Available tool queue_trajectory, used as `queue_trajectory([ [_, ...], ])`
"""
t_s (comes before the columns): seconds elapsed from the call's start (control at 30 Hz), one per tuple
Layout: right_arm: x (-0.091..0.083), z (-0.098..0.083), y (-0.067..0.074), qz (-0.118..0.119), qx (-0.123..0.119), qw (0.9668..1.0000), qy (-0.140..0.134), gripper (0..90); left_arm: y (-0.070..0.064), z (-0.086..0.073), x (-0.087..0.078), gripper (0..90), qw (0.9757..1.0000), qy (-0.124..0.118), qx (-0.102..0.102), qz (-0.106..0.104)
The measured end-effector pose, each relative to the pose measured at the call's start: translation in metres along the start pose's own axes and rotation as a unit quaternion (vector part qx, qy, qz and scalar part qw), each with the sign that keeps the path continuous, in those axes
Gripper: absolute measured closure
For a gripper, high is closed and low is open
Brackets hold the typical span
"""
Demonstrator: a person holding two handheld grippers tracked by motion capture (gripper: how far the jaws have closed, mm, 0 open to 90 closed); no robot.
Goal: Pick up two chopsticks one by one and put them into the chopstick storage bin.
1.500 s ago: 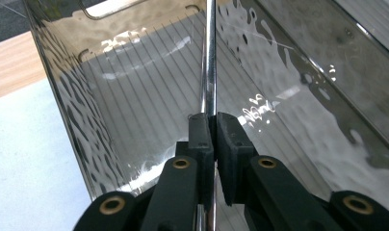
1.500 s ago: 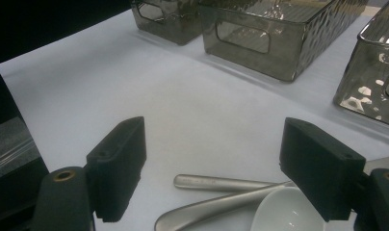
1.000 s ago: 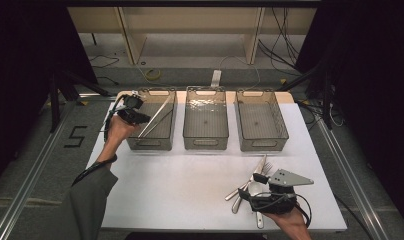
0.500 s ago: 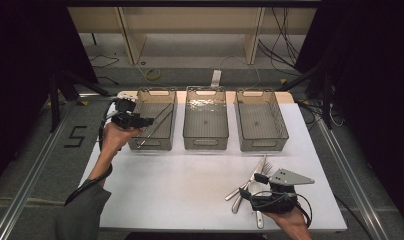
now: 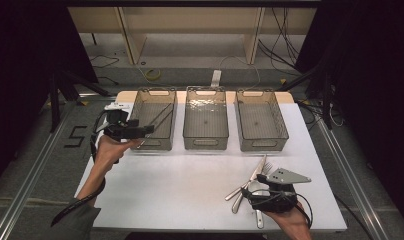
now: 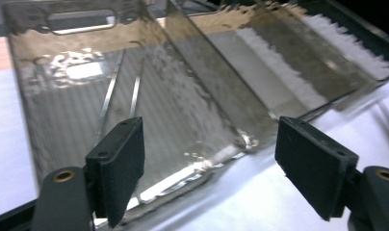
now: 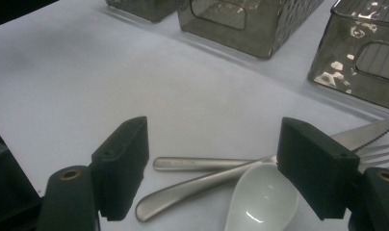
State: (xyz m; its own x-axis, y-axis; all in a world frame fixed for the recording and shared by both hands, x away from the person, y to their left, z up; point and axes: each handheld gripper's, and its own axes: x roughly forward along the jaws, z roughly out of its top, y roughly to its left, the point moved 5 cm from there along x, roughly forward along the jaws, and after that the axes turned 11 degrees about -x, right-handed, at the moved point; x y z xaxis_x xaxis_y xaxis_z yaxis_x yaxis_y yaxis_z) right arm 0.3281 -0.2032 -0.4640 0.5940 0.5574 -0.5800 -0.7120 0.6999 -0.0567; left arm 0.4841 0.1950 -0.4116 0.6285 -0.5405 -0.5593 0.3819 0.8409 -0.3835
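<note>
Three smoky clear bins are sitting in a row along the far edge of the white tabletop [image 5: 190, 190]: the left bin [image 5: 152, 120], the middle bin [image 5: 205, 120] and the right bin [image 5: 261, 120]. Two thin metal rods [image 5: 160, 119] are lying slantwise inside the left bin. Near the front right corner a small pile of cutlery is lying: a serrated knife [image 7: 370, 131], a fork [image 5: 267, 166], two steel handles [image 7: 202, 183] crossing each other, and one white spoon [image 7: 262, 202].

The left gripper [image 5: 140, 131] is hovering at the left bin's near left corner, its jaws standing wide apart and holding nothing; in the left gripper view [image 6: 209, 163] the bin's near wall is showing between them. The right gripper [image 7: 212, 166] is sitting low over the cutlery pile, jaws wide apart, straddling the handles and the white spoon without gripping them.

The tabletop's middle and near left are lying bare, giving free room between the bins and the front edge.
</note>
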Motion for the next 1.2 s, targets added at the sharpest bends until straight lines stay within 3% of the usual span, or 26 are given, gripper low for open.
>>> queue_trajectory([
  [0.37,0.0,-0.005,-0.003,-0.02,0.007,0.999,0.039,26.6,-0.001,-0.034,-0.016,19.9,0.9988,-0.033,0.0,-0.036],
  [0.7,-0.002,-0.009,-0.004,-0.028,0.0,0.9969,0.074,26.6,-0.01,-0.055,-0.028,18.3,0.9956,-0.064,-0.001,-0.069],
  [0.83,-0.003,-0.013,-0.007,-0.033,0.002,0.9951,0.093,26.6,-0.015,-0.061,-0.032,17.6,0.9953,-0.069,0.017,-0.066],
  [0.9,-0.002,-0.014,-0.007,-0.032,0.001,0.9944,0.101,26.6,-0.015,-0.063,-0.033,17.6,0.9951,-0.069,0.015,-0.069],
  [1.2,-0.003,-0.02,-0.008,-0.041,0.005,0.9899,0.135,27.2,-0.025,-0.073,-0.031,16.3,0.995,-0.05,0.038,-0.078],
])
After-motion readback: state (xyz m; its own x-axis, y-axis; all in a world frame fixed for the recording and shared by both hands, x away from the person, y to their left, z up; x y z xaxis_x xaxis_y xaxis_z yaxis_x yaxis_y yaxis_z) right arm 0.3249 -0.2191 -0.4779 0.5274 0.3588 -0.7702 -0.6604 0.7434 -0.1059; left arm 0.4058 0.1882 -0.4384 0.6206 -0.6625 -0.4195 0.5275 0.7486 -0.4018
